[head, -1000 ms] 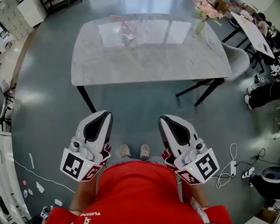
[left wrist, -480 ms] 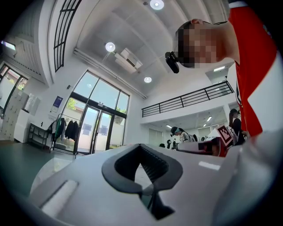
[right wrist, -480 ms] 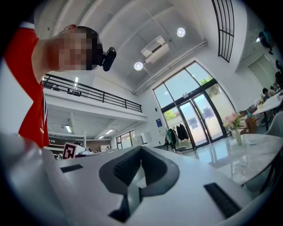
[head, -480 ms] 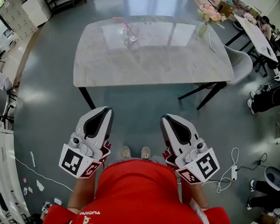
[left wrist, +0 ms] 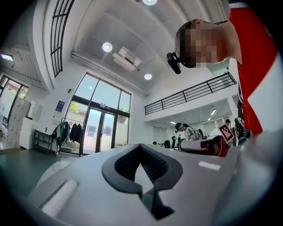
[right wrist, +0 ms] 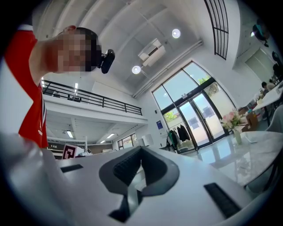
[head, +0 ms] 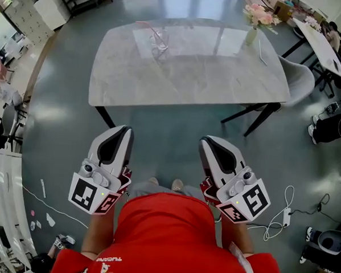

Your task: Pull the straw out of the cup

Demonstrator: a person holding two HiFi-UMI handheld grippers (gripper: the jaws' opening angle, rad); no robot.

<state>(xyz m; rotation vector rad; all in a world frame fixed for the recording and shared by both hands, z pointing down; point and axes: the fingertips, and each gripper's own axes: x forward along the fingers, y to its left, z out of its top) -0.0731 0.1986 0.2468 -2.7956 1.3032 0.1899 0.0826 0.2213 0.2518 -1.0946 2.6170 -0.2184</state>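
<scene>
A clear cup (head: 159, 45) with a pink straw (head: 149, 27) leaning out to the left stands on the far left part of the marble table (head: 185, 77). Both grippers are held low, close to the red shirt and well short of the table. My left gripper (head: 123, 129) is shut and holds nothing; the left gripper view shows its jaws (left wrist: 141, 148) pointing slightly up into the hall. My right gripper (head: 209, 140) is likewise shut and without load, and its jaws (right wrist: 141, 150) meet in the right gripper view. Neither gripper view shows the cup.
A vase of pink flowers (head: 253, 29) stands at the table's far right corner, and a grey chair (head: 299, 81) sits at its right end. A white cable with a plug (head: 283, 212) lies on the floor at right. Another table (head: 323, 44) stands further right.
In the head view both grippers have shifted a little, the left one up and leftward, the right one rightward. Their jaws have stayed shut. The cup and straw have not been touched.
</scene>
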